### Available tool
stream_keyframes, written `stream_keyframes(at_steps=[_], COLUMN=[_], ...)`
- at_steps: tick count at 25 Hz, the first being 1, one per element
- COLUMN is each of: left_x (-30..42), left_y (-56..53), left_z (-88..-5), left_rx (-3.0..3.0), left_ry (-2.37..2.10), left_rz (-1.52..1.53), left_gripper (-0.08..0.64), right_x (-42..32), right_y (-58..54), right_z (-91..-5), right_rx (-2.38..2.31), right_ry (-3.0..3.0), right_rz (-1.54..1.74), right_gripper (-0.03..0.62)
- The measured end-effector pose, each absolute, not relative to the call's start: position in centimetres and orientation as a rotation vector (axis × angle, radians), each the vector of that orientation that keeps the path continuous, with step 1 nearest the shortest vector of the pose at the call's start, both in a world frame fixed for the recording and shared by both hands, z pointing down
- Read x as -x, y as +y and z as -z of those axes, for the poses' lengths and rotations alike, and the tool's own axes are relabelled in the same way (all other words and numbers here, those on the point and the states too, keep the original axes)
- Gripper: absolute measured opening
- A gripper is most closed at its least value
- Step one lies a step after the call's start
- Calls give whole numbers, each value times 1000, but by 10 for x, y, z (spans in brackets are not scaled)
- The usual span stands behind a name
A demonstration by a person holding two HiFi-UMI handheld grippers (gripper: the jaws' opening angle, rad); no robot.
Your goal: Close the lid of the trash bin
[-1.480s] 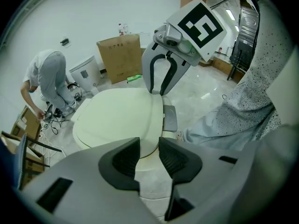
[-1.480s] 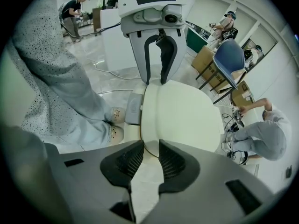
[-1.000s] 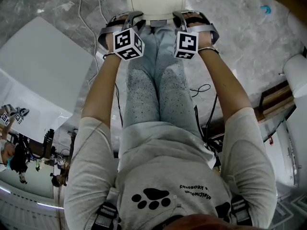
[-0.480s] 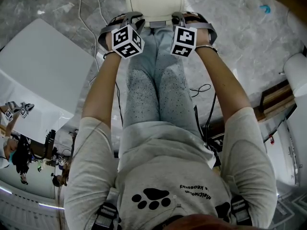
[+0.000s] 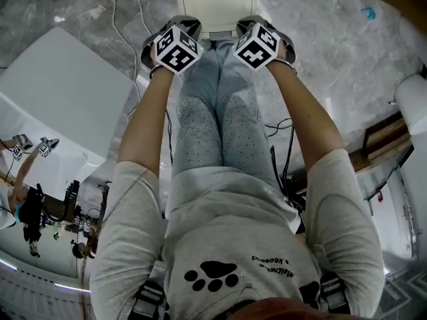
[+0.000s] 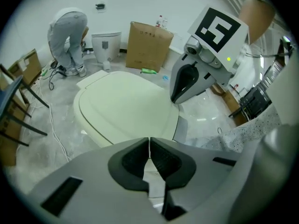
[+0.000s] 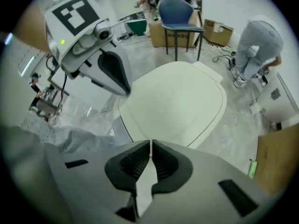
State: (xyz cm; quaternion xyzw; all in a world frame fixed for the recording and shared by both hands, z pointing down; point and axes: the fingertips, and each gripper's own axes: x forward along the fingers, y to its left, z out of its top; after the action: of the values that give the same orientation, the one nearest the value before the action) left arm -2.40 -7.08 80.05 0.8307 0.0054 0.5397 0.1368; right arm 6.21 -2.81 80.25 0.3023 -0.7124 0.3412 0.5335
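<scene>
The cream trash bin stands on the floor in front of the person's legs; its lid lies flat down on it. My left gripper hangs just above the lid's near edge, pointing steeply down. Its jaws have just been closing and now meet with nothing between them. My right gripper hangs beside it over the same edge; its jaws have also just been closing and are shut on nothing. In the head view, the left gripper and right gripper stand side by side, their tips hidden behind the marker cubes.
A white table stands to the left. Cables trail over the marble floor. Beyond the bin are a cardboard box, a small white bin, a person bent over and a blue chair.
Both grippers have rolled about their own axes, so the marker cubes show other faces, and shifted slightly towards the bin. The lid has stayed down.
</scene>
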Motion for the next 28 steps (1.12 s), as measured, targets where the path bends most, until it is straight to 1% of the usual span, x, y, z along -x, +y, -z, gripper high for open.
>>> stream_keyframes(at_steps=[6,12,20,28], left_x=[22,16,15,1], left_y=[-77,-79,-77,-82], left_z=[-785,-761,-697,-610], left_rx=[-2330,-2277,-2259,-2297], left_ry=[-74,-183,-328,-443], left_rz=[-1455,-1338,-1269,-1176], left_gripper=[20,19,18,18], right_x=[-55,-58,-63,-82], right_y=[-49,-63,-64,-56], right_z=[-780,-749,-685,-611], right_rx=[-947,-1097,-1266,-1452], right_ry=[-1721,-1736,-1754,-1726], right_rz=[-1014,-1083,-1104,-1153], right_gripper=[35,32,32,31])
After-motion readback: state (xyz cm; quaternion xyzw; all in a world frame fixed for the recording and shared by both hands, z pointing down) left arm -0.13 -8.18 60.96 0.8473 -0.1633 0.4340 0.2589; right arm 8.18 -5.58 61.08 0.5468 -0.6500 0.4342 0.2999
